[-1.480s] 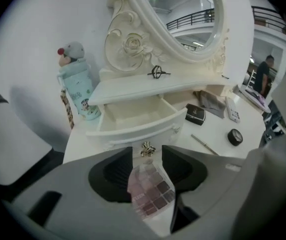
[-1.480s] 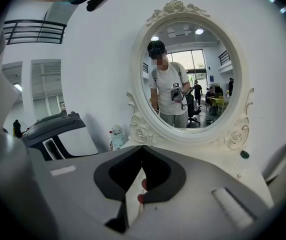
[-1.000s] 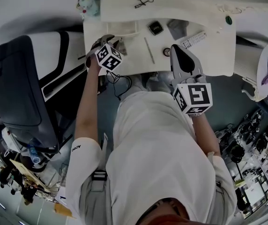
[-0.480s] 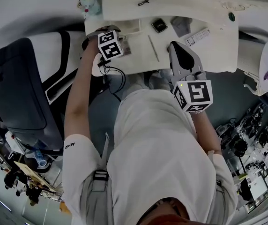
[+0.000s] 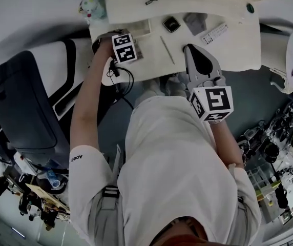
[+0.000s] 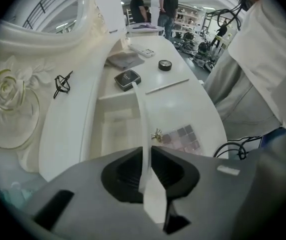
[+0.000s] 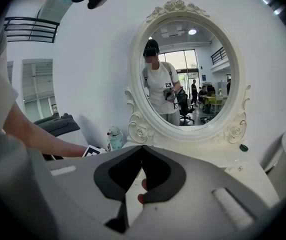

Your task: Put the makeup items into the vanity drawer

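The left hand-held gripper (image 6: 146, 153) points steeply down at the open drawer (image 6: 114, 131). Its jaws have just been closing and now clasp the drawer's upright front panel (image 6: 139, 109), which runs edge-on between them with its gold knob (image 6: 157, 134) on the person's side. The right hand-held gripper (image 7: 142, 149) hovers over the desk (image 6: 198, 101) with its jaws fully together. A small reddish bit shows behind its tips, and I cannot tell whether it is held.

All the makeup that shows is outside the drawer. The eyeshadow palette (image 6: 183, 138) lies flat on the desk just in front of the panel, on the knob side, nearest the left hand-held gripper. Farther along lie a thin pencil (image 6: 167, 86), a dark compact (image 6: 128, 77) and a small round pot (image 6: 165, 65). The pencil's long axis runs roughly from the mirror side toward the person, between the two hands. The left hand looks best placed for the palette, which would only need lifting over the panel.
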`<act>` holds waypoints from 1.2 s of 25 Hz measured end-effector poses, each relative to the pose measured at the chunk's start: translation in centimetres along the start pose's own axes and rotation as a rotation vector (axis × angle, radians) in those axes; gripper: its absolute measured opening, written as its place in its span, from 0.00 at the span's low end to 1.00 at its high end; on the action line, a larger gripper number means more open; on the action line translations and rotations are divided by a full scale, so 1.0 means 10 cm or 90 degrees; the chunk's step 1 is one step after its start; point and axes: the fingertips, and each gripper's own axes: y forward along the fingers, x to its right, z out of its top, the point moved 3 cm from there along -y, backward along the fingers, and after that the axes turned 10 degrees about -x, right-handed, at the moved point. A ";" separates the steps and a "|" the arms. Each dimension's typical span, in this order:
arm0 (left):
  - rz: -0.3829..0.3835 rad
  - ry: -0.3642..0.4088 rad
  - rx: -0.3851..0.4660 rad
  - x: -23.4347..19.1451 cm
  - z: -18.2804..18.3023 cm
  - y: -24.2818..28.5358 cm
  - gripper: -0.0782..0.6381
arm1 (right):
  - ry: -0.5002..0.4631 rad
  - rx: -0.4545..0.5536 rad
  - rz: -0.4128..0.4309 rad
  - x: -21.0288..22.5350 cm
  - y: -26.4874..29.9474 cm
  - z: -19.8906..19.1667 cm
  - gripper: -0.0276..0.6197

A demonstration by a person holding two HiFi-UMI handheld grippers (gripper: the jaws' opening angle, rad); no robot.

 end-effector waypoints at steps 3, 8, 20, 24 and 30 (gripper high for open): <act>0.026 -0.007 -0.002 0.03 0.01 0.00 0.18 | 0.002 0.006 -0.004 -0.02 -0.02 0.00 0.05; 0.102 -0.007 -0.009 0.06 0.01 0.01 0.18 | 0.001 0.006 -0.005 -0.02 -0.04 -0.03 0.05; 0.110 0.001 0.002 -0.18 -0.04 0.02 0.19 | 0.006 0.013 -0.020 -0.01 -0.11 -0.03 0.05; 0.114 -0.019 0.045 -0.19 0.01 -0.02 0.30 | 0.009 0.012 -0.026 0.05 -0.12 -0.04 0.05; 0.125 0.009 0.032 -0.13 0.01 -0.03 0.19 | 0.008 0.013 -0.019 0.07 -0.11 -0.03 0.05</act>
